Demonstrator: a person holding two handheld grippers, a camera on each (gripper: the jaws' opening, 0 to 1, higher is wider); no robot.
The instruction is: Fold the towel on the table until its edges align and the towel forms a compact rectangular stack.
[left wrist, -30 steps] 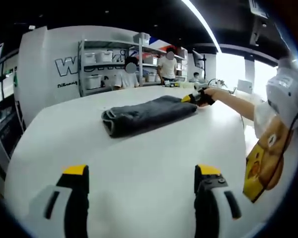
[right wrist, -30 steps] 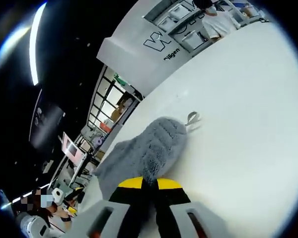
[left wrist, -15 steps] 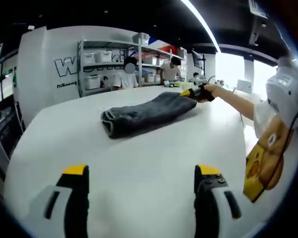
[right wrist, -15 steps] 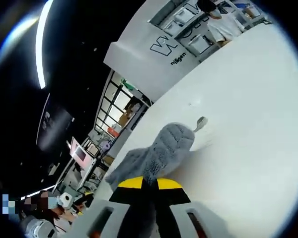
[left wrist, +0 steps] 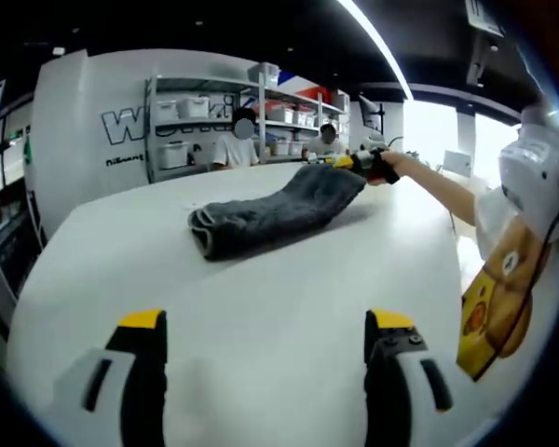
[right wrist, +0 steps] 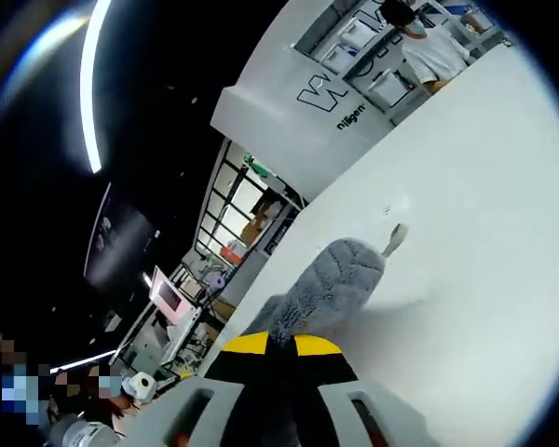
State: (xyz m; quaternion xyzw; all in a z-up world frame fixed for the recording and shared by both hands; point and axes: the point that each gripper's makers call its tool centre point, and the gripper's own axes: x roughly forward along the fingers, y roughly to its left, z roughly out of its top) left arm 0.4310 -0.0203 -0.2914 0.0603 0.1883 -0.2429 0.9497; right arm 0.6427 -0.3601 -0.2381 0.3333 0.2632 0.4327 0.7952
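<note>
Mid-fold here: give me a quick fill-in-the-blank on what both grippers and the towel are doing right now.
1. The right gripper is shut on one end of the ____.
2. That end of the grey towel is held ____ the white table.
3. The left gripper has its jaws ____, holding nothing.

Missing words: towel; above; open

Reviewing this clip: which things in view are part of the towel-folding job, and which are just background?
Part of the job:
- grey towel, one end lifted
- right gripper, shut on that end
- left gripper, open, held off the towel
- white table

Just background:
- shelving with white bins
- people beyond the table
</note>
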